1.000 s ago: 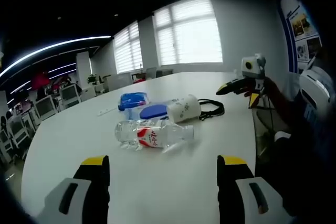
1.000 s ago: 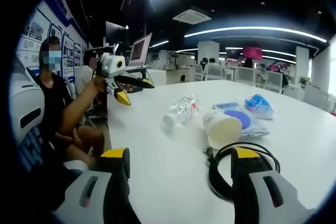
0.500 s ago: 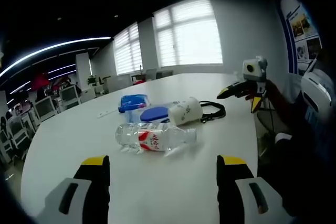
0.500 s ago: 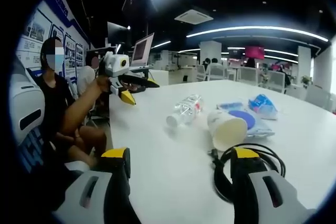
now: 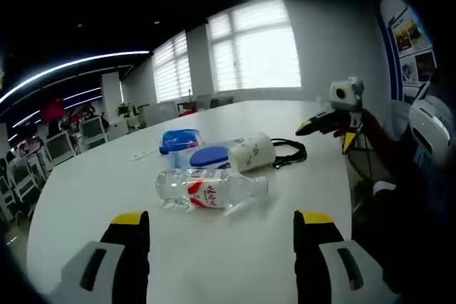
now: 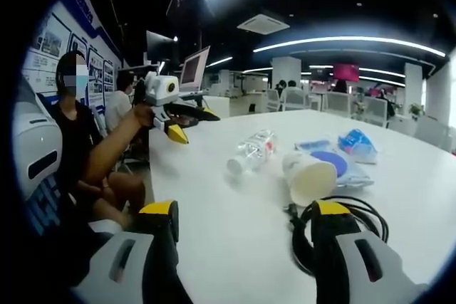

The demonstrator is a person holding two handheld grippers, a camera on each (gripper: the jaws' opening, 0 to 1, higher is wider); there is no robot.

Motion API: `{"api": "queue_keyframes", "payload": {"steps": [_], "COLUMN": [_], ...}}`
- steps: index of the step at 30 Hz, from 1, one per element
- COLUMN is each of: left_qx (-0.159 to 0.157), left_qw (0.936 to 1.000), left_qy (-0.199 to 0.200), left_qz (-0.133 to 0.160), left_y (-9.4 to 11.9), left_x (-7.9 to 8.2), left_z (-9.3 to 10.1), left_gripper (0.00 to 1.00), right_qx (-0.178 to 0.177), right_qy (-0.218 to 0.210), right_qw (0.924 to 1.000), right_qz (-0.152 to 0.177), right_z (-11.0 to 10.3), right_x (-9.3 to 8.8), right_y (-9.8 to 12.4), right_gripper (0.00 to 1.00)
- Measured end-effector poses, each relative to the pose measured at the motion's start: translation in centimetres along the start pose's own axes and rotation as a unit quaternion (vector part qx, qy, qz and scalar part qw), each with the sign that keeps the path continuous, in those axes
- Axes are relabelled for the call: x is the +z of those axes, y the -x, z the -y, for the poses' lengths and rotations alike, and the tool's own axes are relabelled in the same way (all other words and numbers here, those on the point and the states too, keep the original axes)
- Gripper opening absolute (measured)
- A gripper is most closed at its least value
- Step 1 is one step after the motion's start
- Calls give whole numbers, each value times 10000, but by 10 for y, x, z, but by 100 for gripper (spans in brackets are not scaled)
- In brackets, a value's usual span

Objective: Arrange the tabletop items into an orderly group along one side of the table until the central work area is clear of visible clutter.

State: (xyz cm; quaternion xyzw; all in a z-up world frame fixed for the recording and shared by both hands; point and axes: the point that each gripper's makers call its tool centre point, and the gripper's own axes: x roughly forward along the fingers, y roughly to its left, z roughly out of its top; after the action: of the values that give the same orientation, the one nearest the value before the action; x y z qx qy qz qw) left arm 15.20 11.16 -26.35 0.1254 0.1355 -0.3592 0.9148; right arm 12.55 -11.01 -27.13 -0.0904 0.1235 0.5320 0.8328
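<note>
On the white table [image 5: 92, 190] a clear plastic bottle [image 5: 210, 190] with a red label lies on its side, also seen as the bottle [image 6: 251, 153]. Behind it lie a tipped white paper cup [image 5: 251, 153], a blue-and-white packet [image 5: 209, 154], a blue bag [image 5: 178, 138] and a coiled black cable [image 5: 288, 151]. The cup [image 6: 308, 177], packet [image 6: 335, 164], blue bag [image 6: 354, 144] and cable [image 6: 349, 222] lie ahead of my right gripper [image 6: 246, 236]. My left gripper [image 5: 222, 243] is open and empty, short of the bottle. My right gripper is open, its right jaw beside the cable.
The table [image 6: 214, 211] edge runs along the person's side. A person in black [image 6: 78, 147] sits at that edge. Office desks, chairs and monitors [image 6: 192, 65] stand behind, with bright windows [image 5: 263, 44] beyond the far end.
Both views shifted slightly with the hands. The table items have not moved, and both grippers stay open.
</note>
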Motion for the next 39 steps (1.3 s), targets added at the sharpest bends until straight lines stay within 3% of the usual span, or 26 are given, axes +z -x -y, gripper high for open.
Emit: {"api": "queue_keyframes", "payload": {"steps": [39], "left_qx": [-84], "left_qw": [9999], "left_qy": [76], "left_qz": [-46], "left_y": [-14], "left_x": [1], "left_z": [-13], "left_gripper": [80], "right_qx": [28], "right_qy": [129], "right_qw": [9999], "right_qz": [-85], "right_z": [-2], "right_x": [3], "right_y": [-13], "right_gripper": [70]}}
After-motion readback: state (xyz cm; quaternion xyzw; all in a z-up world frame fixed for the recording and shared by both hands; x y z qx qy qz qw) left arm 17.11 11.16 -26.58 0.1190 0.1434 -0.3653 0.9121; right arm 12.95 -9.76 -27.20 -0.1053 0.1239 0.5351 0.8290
